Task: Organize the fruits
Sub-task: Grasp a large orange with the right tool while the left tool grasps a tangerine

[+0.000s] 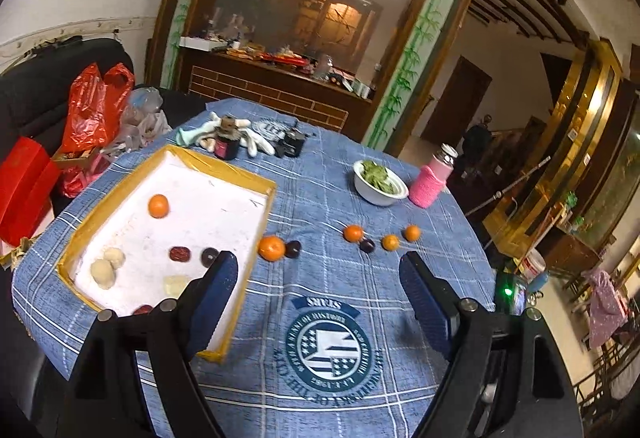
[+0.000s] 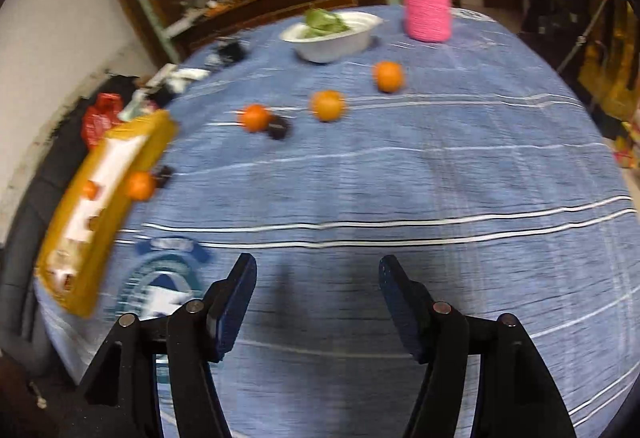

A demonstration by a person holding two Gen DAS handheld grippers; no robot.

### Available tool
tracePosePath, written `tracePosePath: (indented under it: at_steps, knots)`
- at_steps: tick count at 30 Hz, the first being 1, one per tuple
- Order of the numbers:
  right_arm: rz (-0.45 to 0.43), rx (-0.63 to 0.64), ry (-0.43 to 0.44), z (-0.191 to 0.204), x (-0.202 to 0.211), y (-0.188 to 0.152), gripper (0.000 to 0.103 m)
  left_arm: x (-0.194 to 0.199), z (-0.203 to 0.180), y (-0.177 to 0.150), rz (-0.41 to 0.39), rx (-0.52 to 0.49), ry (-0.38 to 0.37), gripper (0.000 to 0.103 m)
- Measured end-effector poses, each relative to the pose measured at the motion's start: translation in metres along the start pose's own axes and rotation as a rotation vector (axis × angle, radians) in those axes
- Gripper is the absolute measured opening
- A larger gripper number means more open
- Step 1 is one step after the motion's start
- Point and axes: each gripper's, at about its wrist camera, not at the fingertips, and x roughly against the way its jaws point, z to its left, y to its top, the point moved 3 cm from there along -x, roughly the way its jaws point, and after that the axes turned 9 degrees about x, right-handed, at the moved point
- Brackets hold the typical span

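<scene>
Both tongs [image 1: 320, 270] [image 2: 318, 274] gape empty above the tablecloth [image 1: 340, 198].

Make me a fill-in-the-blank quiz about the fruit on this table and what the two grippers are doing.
1. Inside the tray lies ___ orange.
2. Both the left gripper and the right gripper are ___ and hold nothing.
3. The white bowl holds something ___ in colour.
4. Right of the bowl stands a bottle in a ___ knitted sleeve.

Missing words: one; open; green; pink
</scene>
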Motion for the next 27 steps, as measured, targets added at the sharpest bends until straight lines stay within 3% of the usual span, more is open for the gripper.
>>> tracePosePath:
  at_steps: [4,13,22,24,27]
  knots:
    - [0.027,0.008,-0.093,-0.025,-0.006,0.000,0.071,-0.008,-0.011,-0.007,0.021,-0.025,0.006,0.083]
    - [-0.025,0.014,-0.057,-0.038,0.004,0.007,0.071,-0.050,-0.025,-0.023,0.109,-0.063,0.033,0.085]
    - [-0.103,0.006,0.031,-0.027,-0.032,0.082,0.071,-0.099,-0.014,-0.033,0.187,-0.063,0.044,0.084]
    - [-0.094,-0.024,0.044,-0.026,-0.055,0.102,0.071,-0.106,-0.012,-0.029,0.185,-0.077,0.044,0.075]
    - [-0.061,-0.044,0.044,-0.024,-0.087,0.119,0.071,-0.120,-0.013,-0.019,0.183,-0.104,0.054,0.071]
